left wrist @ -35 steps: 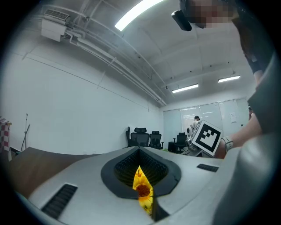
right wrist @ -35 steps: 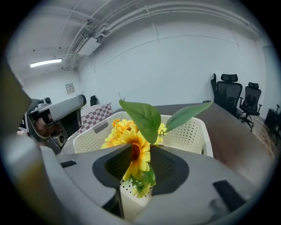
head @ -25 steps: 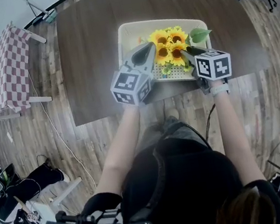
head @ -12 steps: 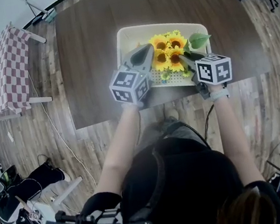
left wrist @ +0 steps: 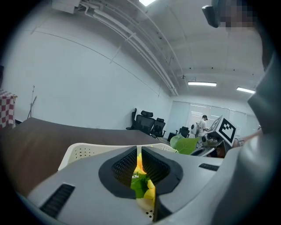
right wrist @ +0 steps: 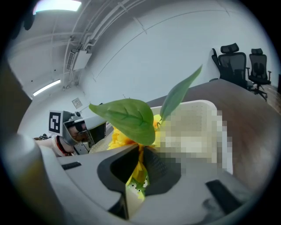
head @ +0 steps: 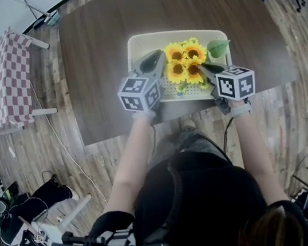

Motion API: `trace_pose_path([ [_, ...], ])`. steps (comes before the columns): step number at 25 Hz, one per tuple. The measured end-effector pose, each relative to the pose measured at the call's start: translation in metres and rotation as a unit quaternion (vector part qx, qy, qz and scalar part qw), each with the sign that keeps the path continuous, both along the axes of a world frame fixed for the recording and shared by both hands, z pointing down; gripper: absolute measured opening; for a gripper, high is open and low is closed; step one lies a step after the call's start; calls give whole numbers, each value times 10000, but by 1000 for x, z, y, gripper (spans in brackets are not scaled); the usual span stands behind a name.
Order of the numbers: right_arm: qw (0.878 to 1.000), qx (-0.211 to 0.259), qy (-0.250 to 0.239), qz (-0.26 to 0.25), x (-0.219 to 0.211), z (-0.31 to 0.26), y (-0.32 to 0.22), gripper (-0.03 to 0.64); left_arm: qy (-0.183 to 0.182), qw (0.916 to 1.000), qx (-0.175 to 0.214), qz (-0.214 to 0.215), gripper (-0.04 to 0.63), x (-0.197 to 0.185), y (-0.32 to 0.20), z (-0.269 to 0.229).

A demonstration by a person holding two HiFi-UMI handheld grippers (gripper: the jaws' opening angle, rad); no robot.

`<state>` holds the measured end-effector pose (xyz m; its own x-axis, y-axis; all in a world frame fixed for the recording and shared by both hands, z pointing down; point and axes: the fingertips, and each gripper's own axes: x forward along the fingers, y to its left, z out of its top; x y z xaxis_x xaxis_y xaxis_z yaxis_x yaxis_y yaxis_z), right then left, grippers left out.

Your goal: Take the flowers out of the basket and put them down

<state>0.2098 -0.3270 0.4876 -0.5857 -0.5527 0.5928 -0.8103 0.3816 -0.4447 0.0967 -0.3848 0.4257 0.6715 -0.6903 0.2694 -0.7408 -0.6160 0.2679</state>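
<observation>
Right tool [right wrist: 140, 154] — ribbed pads [right wrist: 158, 167] just closing — pinches yellow sunflowers [right wrist: 117, 139].

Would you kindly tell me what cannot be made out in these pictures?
Stems of the flowers: head view, hidden under the blossoms.
Wall of the basket: right gripper view, partly covered by a mosaic patch.
Far edge of the table: head view, cut off at the top.
Distant person: left gripper view, too small for detail.
</observation>
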Motion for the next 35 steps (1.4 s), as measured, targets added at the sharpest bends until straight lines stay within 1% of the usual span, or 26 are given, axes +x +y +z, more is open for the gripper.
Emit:
trace_pose_path([
  [3,10000,-14,65,-7,2,3,0,31,2,9999,-160,-46,37,-1,-6,6],
  [4,10000,-17,78,-17,2,3,0,31,30,9997,-246,-48,61,0,-8,8],
  [5,10000,-21,78,-30,2,3,0,31,81,9993,-357,-40,103,1,-10,10],
  [7,10000,-24,51,-53,1,3,0,31,220,9979,-605,-27,163,4,-13,15],
  [8,10000,-23,33,-52,1,2,0,39,275,9971,-708,-35,188,5,-14,17],
  [10,10000,-31,10,-12,2,1,0,55,323,9956,-881,-71,191,4,-16,21],
  [12,10000,-54,-14,40,2,-1,1,77,333,9936,-1071,-98,216,3,-18,28],
  [14,9999,-81,-47,76,4,-2,1,84,350,9914,-1257,-102,228,4,-19,34],
  [15,9999,-104,-76,83,4,-2,2,114,365,9902,-1345,-96,245,5,-19,37],
  [16,9998,-137,-111,85,4,-3,2,126,381,9889,-1432,-91,252,6,-20,40],
  [17,9997,-181,-144,87,4,-2,2,126,394,9876,-1514,-91,252,7,-21,42],
  [19,9994,-289,-174,79,4,0,2,160,432,9849,-1672,-95,252,8,-22,48],
  [22,9988,-431,-204,59,2,4,3,160,593,9803,-1881,-102,257,10,-24,52],
  [25,9982,-523,-299,51,-1,5,1,161,585,9783,-1985,-86,264,13,-26,56],
  [27,9978,-559,-365,15,-2,6,1,170,537,9781,-2010,-65,246,16,-25,58],
  [29,9972,-588,-473,4,-3,6,1,169,476,9786,-1999,-78,189,17,-24,60],
  [30,9968,-610,-523,-5,-4,5,1,167,450,9790,-1989,-83,176,17,-24,60],
  [32,9959,-655,-619,-26,-6,5,2,147,456,9792,-1978,-65,167,18,-23,61],
  [35,9935,-749,-859,-20,-11,3,2,121,566,9779,-2011,-13,147,19,-22,61],
])
